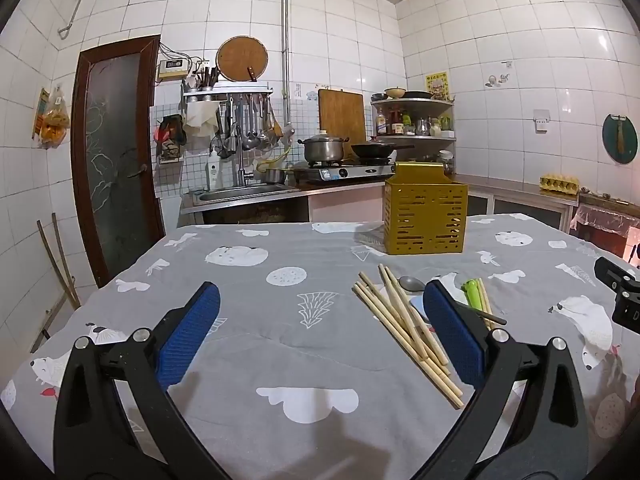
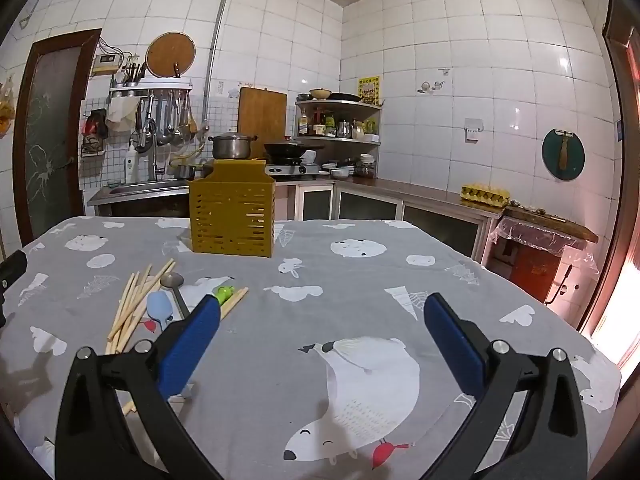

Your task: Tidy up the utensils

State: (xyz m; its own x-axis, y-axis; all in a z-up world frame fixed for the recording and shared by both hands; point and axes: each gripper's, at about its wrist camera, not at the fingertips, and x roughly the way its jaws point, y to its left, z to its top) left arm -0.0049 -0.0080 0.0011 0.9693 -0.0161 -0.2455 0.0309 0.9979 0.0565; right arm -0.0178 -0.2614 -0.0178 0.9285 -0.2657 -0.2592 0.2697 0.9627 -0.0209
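Wooden chopsticks (image 1: 404,328) heaped uncounted, one gold holder (image 1: 425,216), two spoons (image 2: 160,310), both grippers' fingers (image 1: 188,332) apart, empty

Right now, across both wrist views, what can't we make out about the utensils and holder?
- Holder contents: both views see only its slotted walls from the side.
- Green item: left view, right finger pad covers its lower part; right view, left finger pad does.
- Metal spoon: left view shows only the bowl; handle is behind the pad.
- Chopsticks: near ends are hidden behind the right gripper's arm, so no count.
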